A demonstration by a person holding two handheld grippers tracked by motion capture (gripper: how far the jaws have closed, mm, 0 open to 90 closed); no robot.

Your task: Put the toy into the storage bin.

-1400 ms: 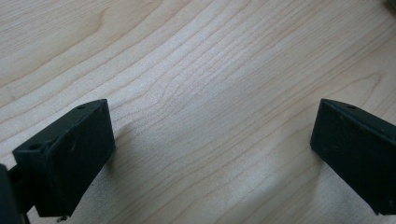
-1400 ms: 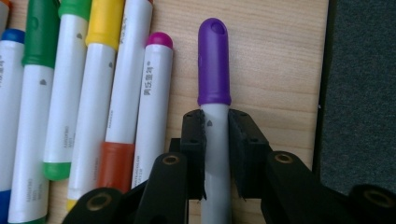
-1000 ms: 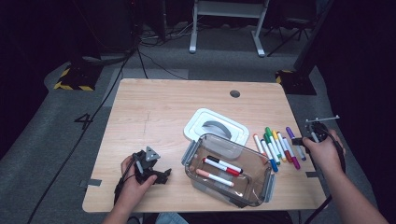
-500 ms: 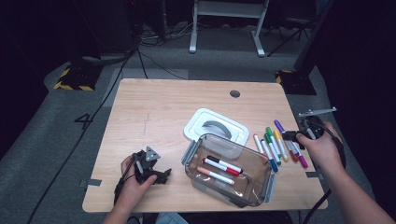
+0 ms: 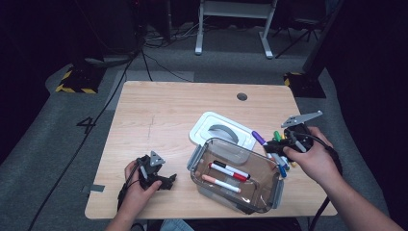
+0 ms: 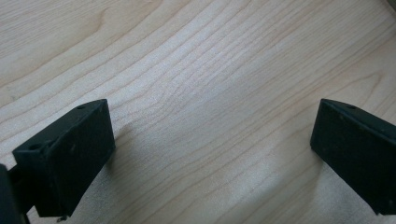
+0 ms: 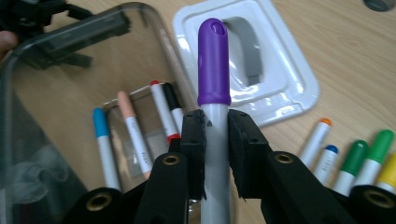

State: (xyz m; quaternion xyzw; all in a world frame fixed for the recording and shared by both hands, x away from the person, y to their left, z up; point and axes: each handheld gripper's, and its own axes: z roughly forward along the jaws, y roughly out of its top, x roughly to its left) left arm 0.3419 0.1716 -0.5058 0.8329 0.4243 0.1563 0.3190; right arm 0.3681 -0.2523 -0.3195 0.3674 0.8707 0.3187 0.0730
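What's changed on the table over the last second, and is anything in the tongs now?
The right tongs, shut on the purple-capped marker, have lifted it out of the row of loose markers and carried it left toward the clear plastic container. Unchanged: the left tongs rest open on the wooden table, the white lid lies behind the container, and the markers inside it have not moved.

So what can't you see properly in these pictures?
- Purple marker: in the right gripper view its lower barrel is hidden by the right tongs shut on it.
- Markers on the table: in the high view, partly covered by the right hand.
- Blue-capped marker in the clear container: blurred by its wall.
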